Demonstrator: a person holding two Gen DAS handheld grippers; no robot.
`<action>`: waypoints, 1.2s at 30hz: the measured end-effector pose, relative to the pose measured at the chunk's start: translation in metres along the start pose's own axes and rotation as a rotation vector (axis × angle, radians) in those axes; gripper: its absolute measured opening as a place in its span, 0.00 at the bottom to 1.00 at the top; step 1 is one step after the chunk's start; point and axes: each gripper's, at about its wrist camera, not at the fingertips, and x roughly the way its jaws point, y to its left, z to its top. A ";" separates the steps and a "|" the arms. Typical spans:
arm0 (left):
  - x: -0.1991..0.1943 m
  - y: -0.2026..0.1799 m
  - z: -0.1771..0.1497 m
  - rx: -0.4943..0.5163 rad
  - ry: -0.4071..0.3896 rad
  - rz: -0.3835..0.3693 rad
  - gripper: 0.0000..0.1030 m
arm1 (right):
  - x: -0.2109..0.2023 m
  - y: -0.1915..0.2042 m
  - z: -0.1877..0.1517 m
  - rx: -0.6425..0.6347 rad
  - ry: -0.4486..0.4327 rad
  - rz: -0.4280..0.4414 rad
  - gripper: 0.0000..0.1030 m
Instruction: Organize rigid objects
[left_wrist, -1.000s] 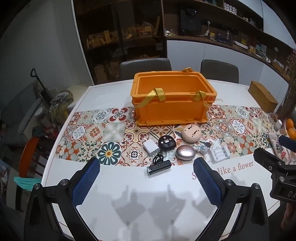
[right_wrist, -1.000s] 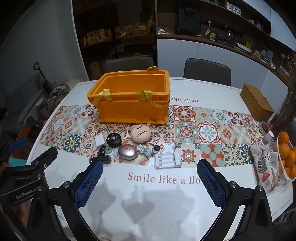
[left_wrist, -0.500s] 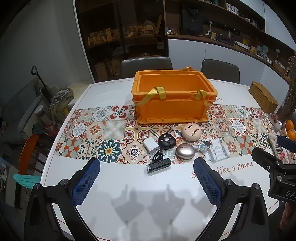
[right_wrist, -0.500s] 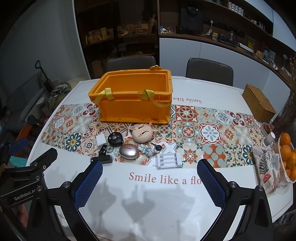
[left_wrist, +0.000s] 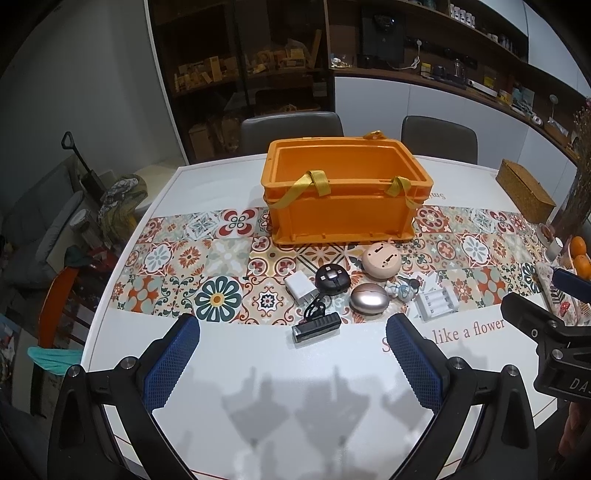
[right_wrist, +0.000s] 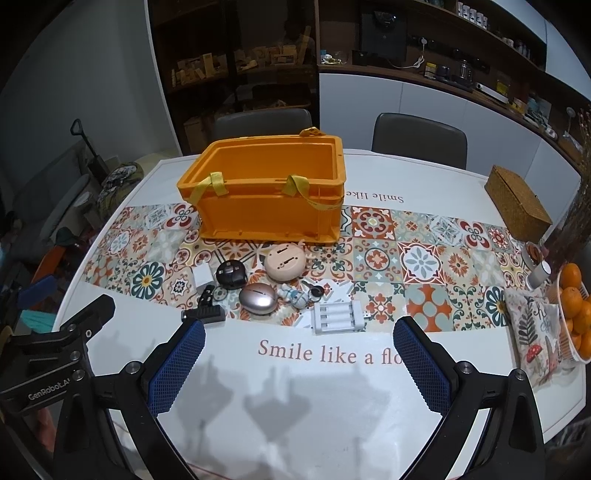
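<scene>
An orange crate (left_wrist: 343, 206) (right_wrist: 266, 206) with yellow straps stands empty on the tiled runner. In front of it lie a beige round case (left_wrist: 381, 259) (right_wrist: 284, 262), a black round gadget (left_wrist: 332, 278) (right_wrist: 231, 273), a white charger cube (left_wrist: 301, 288) (right_wrist: 201, 275), a metallic oval case (left_wrist: 369, 299) (right_wrist: 258, 299), a small figurine (left_wrist: 400, 290) (right_wrist: 295, 296), a white battery holder (left_wrist: 436, 304) (right_wrist: 338, 314) and a black bar light (left_wrist: 316, 328) (right_wrist: 205, 314). My left gripper (left_wrist: 291, 326) and right gripper (right_wrist: 299, 328) hang open above the near white tabletop, holding nothing.
A wicker box (left_wrist: 524, 194) (right_wrist: 517, 203) sits at the far right. Oranges in a bowl (right_wrist: 574, 310), a patterned cloth (right_wrist: 535, 332) and a small cup (right_wrist: 539, 273) crowd the right edge. Two chairs (right_wrist: 419, 138) stand behind the table. Shelving lines the back wall.
Both views have risen and pulled back slightly, so the crate and objects sit a little lower and nearer. Nothing on the table has moved; both grippers stay open.
</scene>
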 end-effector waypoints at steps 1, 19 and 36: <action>0.000 0.000 0.000 0.000 0.002 0.001 1.00 | 0.000 0.000 0.000 0.001 0.000 0.000 1.00; 0.001 0.000 -0.002 0.008 0.006 0.010 1.00 | 0.001 0.000 -0.003 0.000 0.005 0.001 1.00; 0.001 0.001 0.000 0.006 0.015 0.011 1.00 | 0.003 0.000 -0.004 -0.001 0.008 0.002 1.00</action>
